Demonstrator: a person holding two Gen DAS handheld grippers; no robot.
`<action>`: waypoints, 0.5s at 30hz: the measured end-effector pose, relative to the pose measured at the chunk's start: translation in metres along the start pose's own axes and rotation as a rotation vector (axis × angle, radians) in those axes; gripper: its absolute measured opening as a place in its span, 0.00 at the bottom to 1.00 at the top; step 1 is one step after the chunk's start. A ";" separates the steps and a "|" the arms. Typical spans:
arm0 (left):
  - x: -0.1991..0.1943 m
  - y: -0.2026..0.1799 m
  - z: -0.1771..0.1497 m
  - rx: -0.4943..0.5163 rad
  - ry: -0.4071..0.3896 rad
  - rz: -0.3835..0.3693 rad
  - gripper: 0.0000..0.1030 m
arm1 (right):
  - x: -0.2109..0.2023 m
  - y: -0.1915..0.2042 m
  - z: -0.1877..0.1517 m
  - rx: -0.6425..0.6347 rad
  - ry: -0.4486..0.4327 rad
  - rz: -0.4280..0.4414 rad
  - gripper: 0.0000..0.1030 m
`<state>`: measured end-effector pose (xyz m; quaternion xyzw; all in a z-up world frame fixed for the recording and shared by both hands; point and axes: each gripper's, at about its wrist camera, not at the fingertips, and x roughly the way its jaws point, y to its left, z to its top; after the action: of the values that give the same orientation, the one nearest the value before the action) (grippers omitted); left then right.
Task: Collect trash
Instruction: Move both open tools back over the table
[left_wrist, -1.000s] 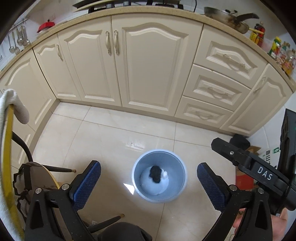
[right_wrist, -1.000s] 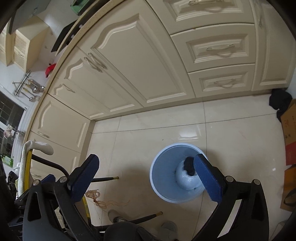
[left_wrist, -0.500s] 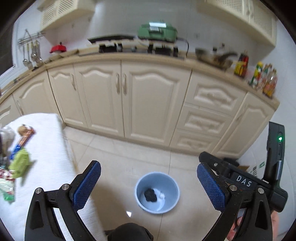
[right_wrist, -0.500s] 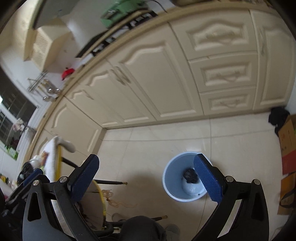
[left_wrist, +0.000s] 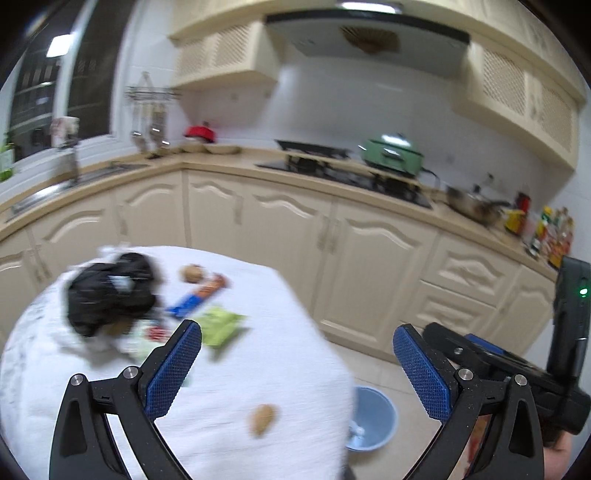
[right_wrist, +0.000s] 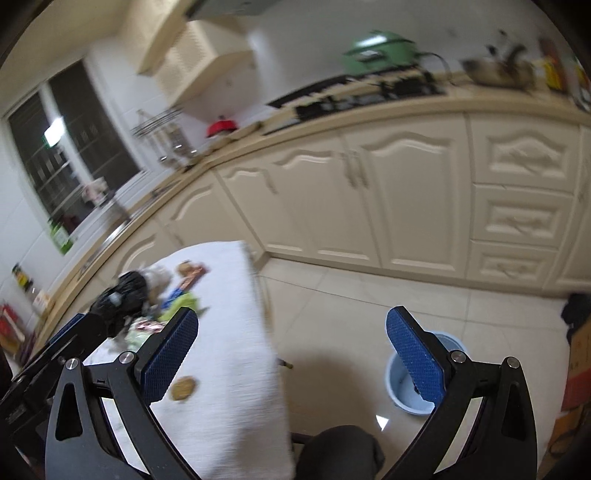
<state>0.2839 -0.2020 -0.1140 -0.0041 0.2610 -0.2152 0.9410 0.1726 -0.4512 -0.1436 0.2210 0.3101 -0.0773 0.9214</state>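
Note:
A white-clothed table (left_wrist: 229, 384) carries the trash: a crumpled black bag (left_wrist: 107, 295), a blue and orange wrapper (left_wrist: 195, 297), a green packet (left_wrist: 221, 326), a brown round piece (left_wrist: 192, 273) and a tan piece (left_wrist: 263, 419) near the front. A blue bin (left_wrist: 373, 417) stands on the floor to the table's right. My left gripper (left_wrist: 295, 373) hangs open above the table's right edge, holding nothing. My right gripper (right_wrist: 291, 358) is open too, between the table (right_wrist: 229, 369) and the bin (right_wrist: 406, 387). The right wrist view shows the black bag (right_wrist: 122, 295) and the tan piece (right_wrist: 183, 387).
Cream kitchen cabinets (left_wrist: 369, 258) run along the back under a counter with a hob, a green pot (left_wrist: 391, 155) and a pan. Bottles (left_wrist: 550, 236) stand at the right end. A cardboard box (right_wrist: 576, 369) and a dark item (right_wrist: 576, 310) lie on the tiled floor at right.
Both views have swung up from the bin on the floor to the table and the counter. The table with its trash has come into view. Both grippers stay open.

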 end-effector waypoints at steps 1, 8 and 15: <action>-0.014 0.012 -0.007 -0.007 -0.015 0.026 0.99 | -0.001 0.009 -0.001 -0.015 -0.001 0.005 1.00; -0.100 0.041 -0.061 -0.067 -0.065 0.138 0.99 | -0.001 0.088 -0.012 -0.136 -0.005 0.076 1.00; -0.157 0.072 -0.087 -0.123 -0.115 0.219 0.99 | -0.004 0.148 -0.023 -0.245 -0.021 0.108 1.00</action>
<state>0.1486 -0.0637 -0.1206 -0.0457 0.2181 -0.0940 0.9703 0.1983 -0.3085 -0.1047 0.1226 0.2950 0.0086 0.9476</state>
